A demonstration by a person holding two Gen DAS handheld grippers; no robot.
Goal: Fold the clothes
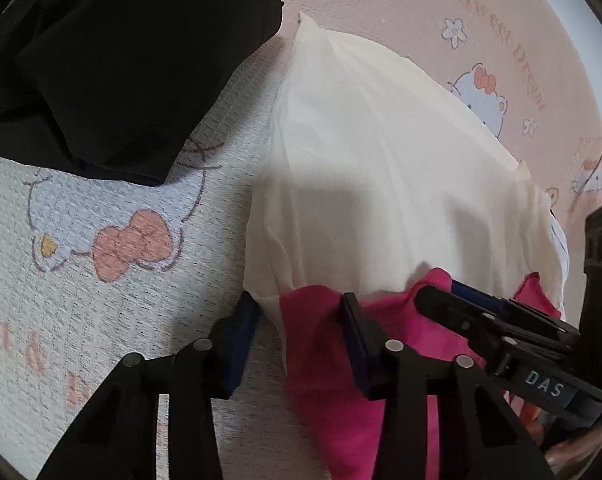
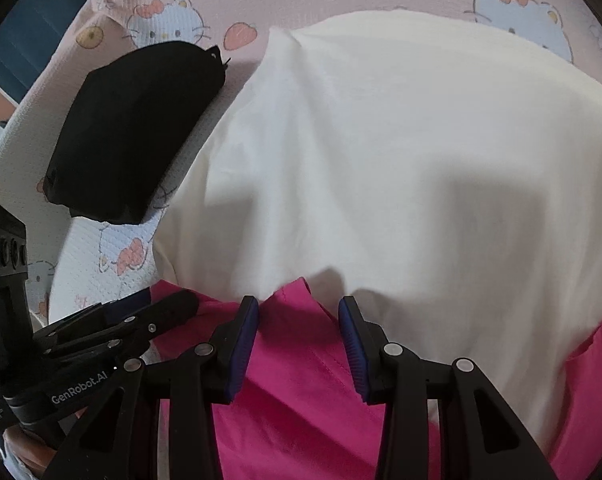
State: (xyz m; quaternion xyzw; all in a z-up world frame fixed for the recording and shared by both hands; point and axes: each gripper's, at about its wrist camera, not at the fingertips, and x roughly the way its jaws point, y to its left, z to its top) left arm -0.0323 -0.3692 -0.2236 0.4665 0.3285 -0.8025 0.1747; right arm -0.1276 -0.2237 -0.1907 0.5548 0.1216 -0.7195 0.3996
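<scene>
The cream garment (image 2: 381,152) fills mid-frame on the bed (image 1: 101,280), pink cloth (image 2: 285,380) below; both tools, left tool (image 1: 301,340) and right tool (image 2: 299,340), stand half-open (gripping nothing), so pinch both layers evenly.

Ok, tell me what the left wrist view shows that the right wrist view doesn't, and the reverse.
Left wrist view only: the pink "Sweet Dream" lettering on the bedspread, and the right hand-held gripper coming in from the right, over the pink garment.

Right wrist view only: a strawberry print and a blue surface past the bed's edge, plus the left hand-held gripper at lower left.

Both: the cream garment lying over the pink garment, the folded black garment, and the cat-print bedspread.
</scene>
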